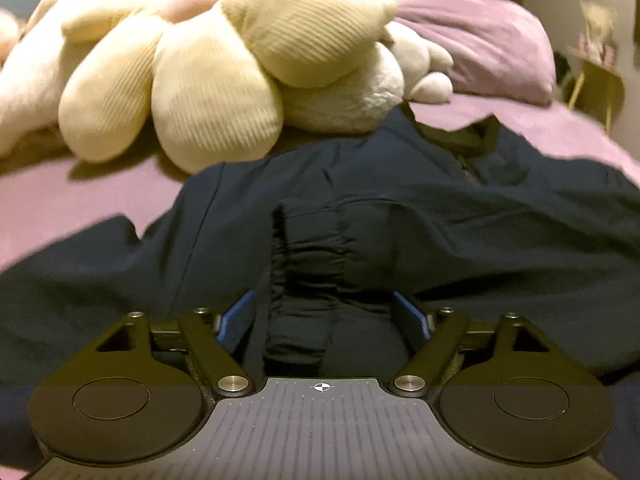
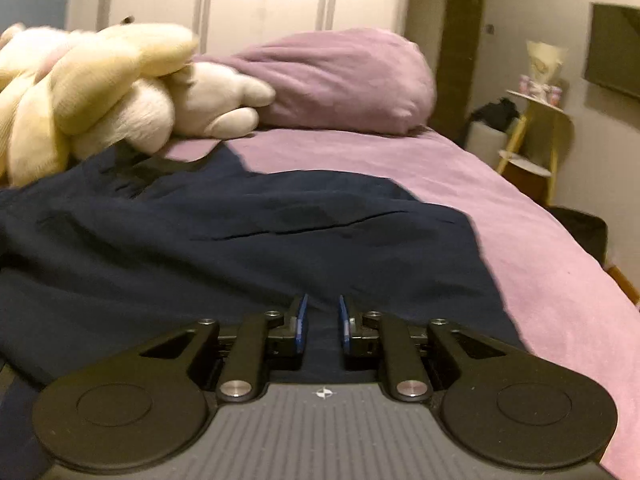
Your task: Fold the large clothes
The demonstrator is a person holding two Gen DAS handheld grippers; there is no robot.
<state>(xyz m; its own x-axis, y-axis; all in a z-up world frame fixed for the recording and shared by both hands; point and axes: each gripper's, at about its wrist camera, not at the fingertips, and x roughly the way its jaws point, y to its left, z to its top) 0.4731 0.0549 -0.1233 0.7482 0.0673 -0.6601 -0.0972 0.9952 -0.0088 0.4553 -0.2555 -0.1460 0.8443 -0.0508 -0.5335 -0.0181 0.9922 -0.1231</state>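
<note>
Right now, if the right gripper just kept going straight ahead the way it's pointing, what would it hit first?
Most likely the navy garment spread on the bed: the right gripper sits low over it, jaws slightly apart, cloth filling its path. Beyond lies the purple pillow, though depth is hard to judge.

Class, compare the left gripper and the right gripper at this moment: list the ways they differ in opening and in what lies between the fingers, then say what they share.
Opening: the left gripper is spread wide; the right gripper has its blue pads close together, though a gap remains.
Contents: a bunched elastic cuff of the navy garment fills the left gripper's gap, unclamped; the right gripper's gap shows only flat navy fabric.
Shared: both sit low over the same garment on the purple bed.
</note>
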